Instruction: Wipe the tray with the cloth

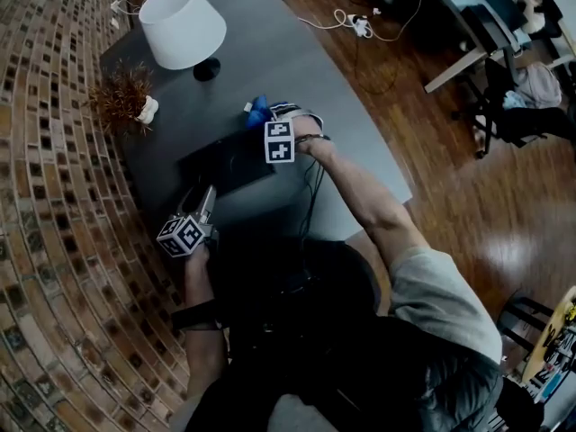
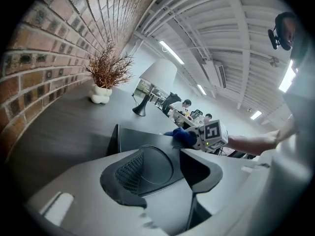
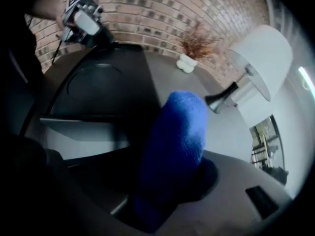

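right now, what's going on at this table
A person stands at a dark table with a handheld gripper in each hand. The right gripper is shut on a blue cloth, held by the far right corner of the black tray; I cannot tell whether the cloth touches the tray. The left gripper sits at the tray's near edge, jaws apart, gripping nothing. A white lamp and a dried plant stand further back.

No text, label or number can be read anywhere.
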{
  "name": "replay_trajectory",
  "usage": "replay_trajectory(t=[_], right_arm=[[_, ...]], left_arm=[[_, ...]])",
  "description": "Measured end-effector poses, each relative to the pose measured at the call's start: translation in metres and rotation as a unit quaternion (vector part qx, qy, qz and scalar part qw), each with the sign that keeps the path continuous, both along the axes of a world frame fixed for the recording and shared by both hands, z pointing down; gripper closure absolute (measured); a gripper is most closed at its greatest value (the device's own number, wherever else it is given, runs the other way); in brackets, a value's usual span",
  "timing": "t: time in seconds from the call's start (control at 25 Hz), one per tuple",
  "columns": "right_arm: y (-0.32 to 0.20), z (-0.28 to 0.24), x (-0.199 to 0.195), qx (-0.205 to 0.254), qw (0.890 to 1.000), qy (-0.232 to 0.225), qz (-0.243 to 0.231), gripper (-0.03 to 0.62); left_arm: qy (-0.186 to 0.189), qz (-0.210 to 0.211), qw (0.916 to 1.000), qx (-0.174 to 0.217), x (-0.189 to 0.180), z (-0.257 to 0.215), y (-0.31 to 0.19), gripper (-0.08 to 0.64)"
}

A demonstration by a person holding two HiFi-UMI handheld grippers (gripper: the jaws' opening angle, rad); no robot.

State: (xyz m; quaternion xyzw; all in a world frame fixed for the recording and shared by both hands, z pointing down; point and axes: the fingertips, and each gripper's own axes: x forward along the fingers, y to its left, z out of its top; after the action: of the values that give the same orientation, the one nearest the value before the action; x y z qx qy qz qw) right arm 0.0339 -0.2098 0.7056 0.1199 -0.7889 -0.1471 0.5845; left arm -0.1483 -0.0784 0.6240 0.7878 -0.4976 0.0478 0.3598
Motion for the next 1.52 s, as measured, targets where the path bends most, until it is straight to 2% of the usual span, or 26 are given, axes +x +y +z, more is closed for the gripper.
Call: replay_trajectory(t=[0.08,0.16,0.24,0.36,0.48,0.56,0.64,0.8,0.88,0.96,1.04,1.16,1.28,1.36,1.4,1.52], right_arm=[[0.017,0.011,-0.005,0.0,0.999,0.017,-0.03,0.387],[0.042,0.01,0.002,-0.026,0.999,0.005,-0.029,0.387],[0.078,0.006,0.011,-0.052,0.998,0.002,-0.044,0.387],[0.137,0.004,0.026,-0.066,0.995,0.023,-0.072,0.387],[0.206,-0.002,0.026,-0.123,0.985,-0.008,-0.117,0.388],[0.229,-0.009,0.024,-0.152,0.979,-0.029,-0.136,0.388],[0.209,-0.011,0.035,-0.131,0.985,-0.013,-0.115,0.387],[0.116,-0.026,0.074,-0.046,0.998,0.033,-0.012,0.388],[0.067,-0.043,0.081,-0.001,0.999,0.027,0.027,0.388],[0.026,-0.057,0.071,0.033,0.999,0.008,0.039,0.388],[-0.005,-0.064,0.048,0.055,0.998,0.006,0.022,0.388],[-0.02,-0.048,0.003,0.056,0.994,0.045,-0.077,0.388],[-0.011,-0.023,-0.021,0.044,0.976,0.108,-0.187,0.388],[-0.005,-0.016,-0.022,0.028,0.966,0.132,-0.22,0.388],[-0.002,-0.015,-0.02,0.017,0.964,0.137,-0.228,0.39],[0.023,-0.015,-0.009,-0.023,0.962,0.138,-0.236,0.39]], left_arm=[[-0.002,0.001,1.0,0.0,0.002,0.0,0.001,0.328],[-0.004,0.001,1.0,0.001,0.003,-0.001,0.001,0.328],[-0.007,0.0,1.0,0.004,0.003,-0.003,-0.001,0.328],[-0.005,-0.003,1.0,0.007,0.004,-0.004,-0.006,0.328],[-0.003,-0.001,1.0,0.006,0.004,-0.002,-0.003,0.328],[-0.002,0.0,1.0,0.007,0.003,-0.002,-0.003,0.328],[0.007,0.0,0.9999,0.01,0.003,-0.003,-0.003,0.328],[0.023,-0.017,0.9995,0.011,-0.004,-0.01,0.018,0.328],[0.033,-0.034,0.9988,0.008,-0.006,-0.016,0.039,0.328],[0.054,-0.046,0.9974,-0.015,0.002,-0.011,0.061,0.342],[0.077,-0.046,0.9947,-0.05,0.018,0.006,0.078,0.351],[0.128,-0.064,0.9863,-0.083,0.033,0.029,0.077,0.351],[0.182,-0.102,0.9751,-0.076,0.032,0.032,0.057,0.35],[0.187,-0.117,0.9729,-0.068,0.025,0.032,0.045,0.35],[0.182,-0.119,0.9738,-0.067,0.021,0.032,0.04,0.321],[0.161,-0.119,0.9776,-0.064,0.007,0.03,0.024,0.315]])
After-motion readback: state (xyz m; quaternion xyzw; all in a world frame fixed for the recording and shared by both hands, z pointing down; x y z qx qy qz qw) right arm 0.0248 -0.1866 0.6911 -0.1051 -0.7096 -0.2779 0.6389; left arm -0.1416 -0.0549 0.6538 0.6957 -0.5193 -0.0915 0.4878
